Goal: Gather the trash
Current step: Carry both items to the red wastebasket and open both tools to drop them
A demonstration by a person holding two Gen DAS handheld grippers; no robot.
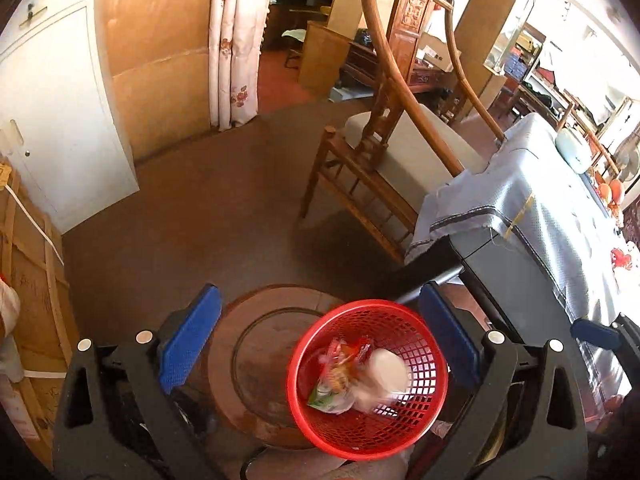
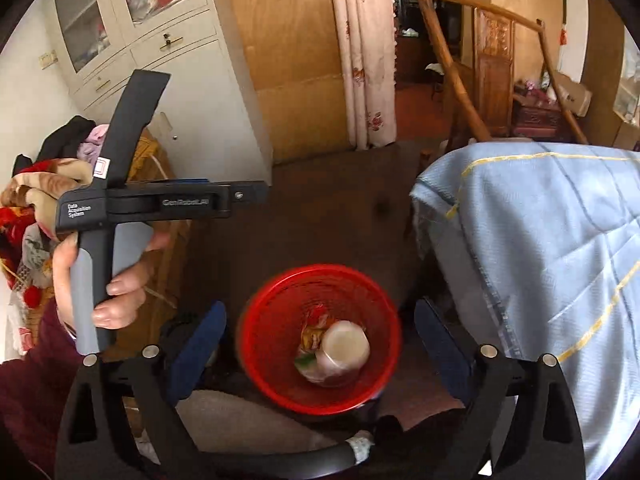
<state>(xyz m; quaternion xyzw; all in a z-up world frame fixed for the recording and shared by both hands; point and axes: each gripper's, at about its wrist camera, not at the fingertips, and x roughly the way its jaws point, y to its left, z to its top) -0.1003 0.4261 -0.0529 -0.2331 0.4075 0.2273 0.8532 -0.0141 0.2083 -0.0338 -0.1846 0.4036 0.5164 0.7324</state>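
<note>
A red mesh basket stands below both grippers, mouth turned up toward the cameras, so its long axis runs roughly upright. In the left wrist view it sits low and right of centre, partly over a round wooden stool top, and the left gripper is spread wide — its blue pads stand apart on either side, pinching nothing, with the basket's rim close to the right-hand pad. In the right wrist view the basket lies almost centred between the fingers of the right gripper, which are also spread wide and empty — neither pad touches the rim. Inside the basket lie a crumpled snack wrapper and a pale plastic cup; the cup lies tipped over, though which end faces the camera is too blurred to tell. A hand grips the handle of the left gripper at the left of the right wrist view. A table draped in a light blue cloth stands just right of the basket, and a wooden chair sits beyond it.
</note>
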